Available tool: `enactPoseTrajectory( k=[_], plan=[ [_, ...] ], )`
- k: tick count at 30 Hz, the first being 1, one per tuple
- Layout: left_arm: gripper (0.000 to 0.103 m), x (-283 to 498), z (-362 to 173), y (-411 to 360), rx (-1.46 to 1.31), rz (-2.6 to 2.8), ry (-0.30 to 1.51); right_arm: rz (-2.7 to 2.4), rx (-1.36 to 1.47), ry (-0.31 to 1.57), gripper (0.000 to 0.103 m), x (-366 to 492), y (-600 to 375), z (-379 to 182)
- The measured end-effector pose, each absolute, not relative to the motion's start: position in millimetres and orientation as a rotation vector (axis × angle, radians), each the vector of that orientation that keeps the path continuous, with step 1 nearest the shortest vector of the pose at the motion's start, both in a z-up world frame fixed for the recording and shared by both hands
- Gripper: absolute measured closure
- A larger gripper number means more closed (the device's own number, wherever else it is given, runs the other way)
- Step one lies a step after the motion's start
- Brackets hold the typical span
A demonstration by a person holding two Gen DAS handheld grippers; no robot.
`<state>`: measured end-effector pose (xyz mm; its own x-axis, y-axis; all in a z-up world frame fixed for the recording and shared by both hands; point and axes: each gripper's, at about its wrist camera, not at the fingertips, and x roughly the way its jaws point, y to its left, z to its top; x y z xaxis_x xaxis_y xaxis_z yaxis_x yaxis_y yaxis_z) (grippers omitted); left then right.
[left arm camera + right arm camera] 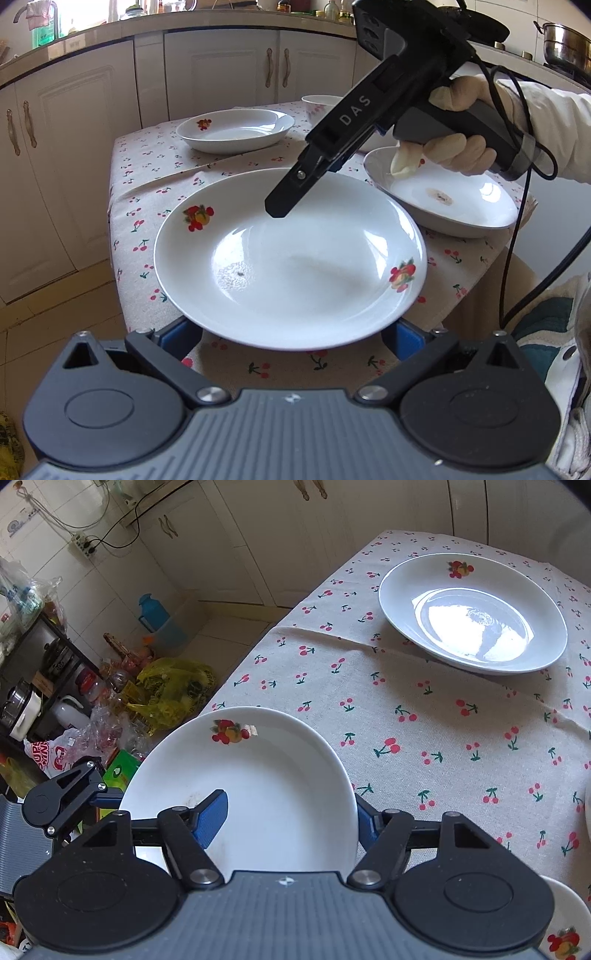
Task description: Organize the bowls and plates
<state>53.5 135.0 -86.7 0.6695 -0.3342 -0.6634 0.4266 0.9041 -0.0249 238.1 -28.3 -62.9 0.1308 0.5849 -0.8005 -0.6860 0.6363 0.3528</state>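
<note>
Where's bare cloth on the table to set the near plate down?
Bare tablecloth lies between the near plate at the table edge and the far plate. The left view shows the same strip. It is crowded toward the stained plate under the right gripper.

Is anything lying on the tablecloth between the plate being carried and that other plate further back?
Nothing visible does. Between the held plate and the far plate, the right wrist view shows only bare cherry tablecloth.
</note>
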Motion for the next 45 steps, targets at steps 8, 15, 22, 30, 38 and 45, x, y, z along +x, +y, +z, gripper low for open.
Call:
enactPoseTrajectory(
  k=[8, 15, 22, 30, 38, 45],
  plan=[
    [0.001, 67, -83, 138, 0.151, -0.420, 0.709, 0.914, -0.115, 1.079, 0.028, 244, -30, -55],
    [0.001, 94, -80, 140, 0.172, -0.437, 0.687, 0.866, -0.082, 1.048, 0.028, 264, -36, -48],
    [0.001, 118, -85, 143, 0.179, -0.440, 0.678, 0.822, -0.062, 1.038, 0.028, 278, -41, -52],
    [0.001, 131, -86, 144, 0.217, -0.421, 0.654, 0.805, -0.068, 1.042, 0.028, 286, -38, -57],
    [0.001, 137, -90, 142, 0.241, -0.432, 0.658, 0.792, -0.077, 1.040, 0.028, 286, -38, -58],
    [0.001, 136, -92, 142, 0.235, -0.454, 0.667, 0.792, -0.075, 1.058, 0.024, 287, -38, -59]
  ],
)
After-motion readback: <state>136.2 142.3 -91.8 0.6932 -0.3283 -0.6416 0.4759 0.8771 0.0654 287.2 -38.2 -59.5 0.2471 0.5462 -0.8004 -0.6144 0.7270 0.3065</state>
